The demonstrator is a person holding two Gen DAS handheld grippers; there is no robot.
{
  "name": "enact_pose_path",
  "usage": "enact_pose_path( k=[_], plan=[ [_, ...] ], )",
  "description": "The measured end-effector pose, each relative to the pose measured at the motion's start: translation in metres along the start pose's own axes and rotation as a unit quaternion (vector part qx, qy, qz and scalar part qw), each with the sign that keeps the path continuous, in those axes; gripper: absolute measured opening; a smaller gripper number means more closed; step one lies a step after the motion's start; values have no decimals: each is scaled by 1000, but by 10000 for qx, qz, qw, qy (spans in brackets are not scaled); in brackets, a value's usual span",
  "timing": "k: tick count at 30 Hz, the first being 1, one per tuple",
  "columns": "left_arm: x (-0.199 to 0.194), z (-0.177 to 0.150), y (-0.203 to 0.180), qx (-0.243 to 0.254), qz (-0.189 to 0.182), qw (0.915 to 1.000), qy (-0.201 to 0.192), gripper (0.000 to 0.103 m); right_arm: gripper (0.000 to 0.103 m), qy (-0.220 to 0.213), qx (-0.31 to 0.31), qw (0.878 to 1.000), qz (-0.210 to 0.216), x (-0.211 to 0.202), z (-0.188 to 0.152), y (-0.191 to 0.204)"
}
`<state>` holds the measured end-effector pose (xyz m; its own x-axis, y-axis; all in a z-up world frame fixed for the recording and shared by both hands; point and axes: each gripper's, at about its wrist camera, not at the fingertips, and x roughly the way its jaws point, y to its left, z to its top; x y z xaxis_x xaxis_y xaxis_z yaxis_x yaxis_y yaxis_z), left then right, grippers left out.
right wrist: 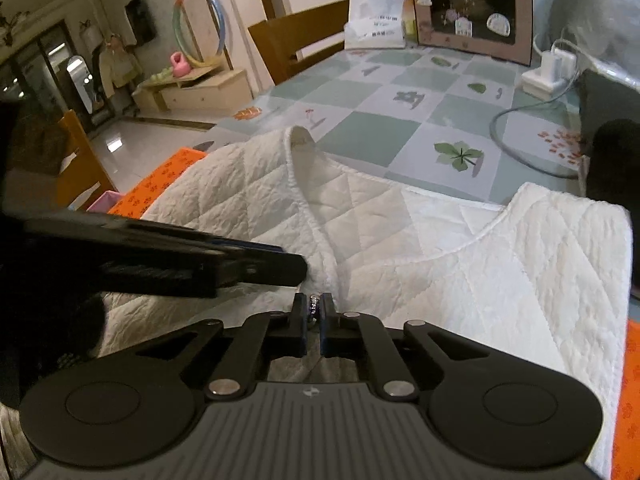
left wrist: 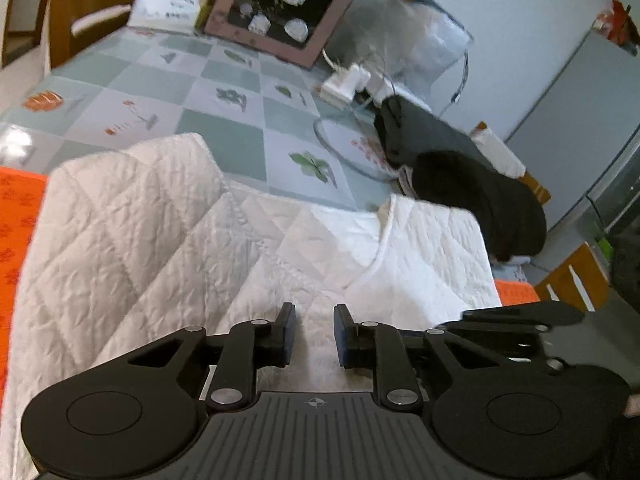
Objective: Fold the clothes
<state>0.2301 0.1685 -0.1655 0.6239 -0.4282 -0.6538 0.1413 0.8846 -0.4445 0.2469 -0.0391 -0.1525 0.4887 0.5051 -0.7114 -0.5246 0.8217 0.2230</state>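
A white quilted vest (left wrist: 248, 240) lies spread on the table, neckline away from me, its left front panel raised in a fold. My left gripper (left wrist: 315, 332) is open just above the vest's front opening, with nothing between its fingers. In the right wrist view the vest (right wrist: 460, 264) fills the foreground. My right gripper (right wrist: 316, 314) is shut on a small metal zipper pull (right wrist: 314, 305) at the vest's front opening. The left gripper (right wrist: 224, 266) shows as a black bar just to its left.
The table has a green and white checked cloth (left wrist: 224, 92) with an orange cloth (left wrist: 16, 216) under the vest. Black garments (left wrist: 472, 184), a white charger with cable (left wrist: 348, 84) and a pink framed board (left wrist: 280, 4) stand at the back. Wooden chairs (right wrist: 308, 36) flank the table.
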Motion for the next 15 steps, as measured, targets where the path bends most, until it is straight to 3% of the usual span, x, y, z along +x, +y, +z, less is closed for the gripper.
enact_pose_path(
  k=[3,6,9,12,15],
  plan=[
    [8,0,-7,244,147,9995,163,21,6,-51,-138,9998,-102,-6,-5,5],
    [12,1,-17,634,483,9965,262,9,5,-85,-344,9992,-197,-7,-9,10],
    [13,1,-18,771,590,9949,270,7,5,-135,-752,9965,-352,-8,-14,20],
    [7,1,-19,829,433,9954,217,7,5,-240,-1034,9933,-463,-10,-24,25],
    [-3,-1,-26,1015,110,9947,126,10,5,-252,-706,9965,-368,-13,-25,14]
  ],
)
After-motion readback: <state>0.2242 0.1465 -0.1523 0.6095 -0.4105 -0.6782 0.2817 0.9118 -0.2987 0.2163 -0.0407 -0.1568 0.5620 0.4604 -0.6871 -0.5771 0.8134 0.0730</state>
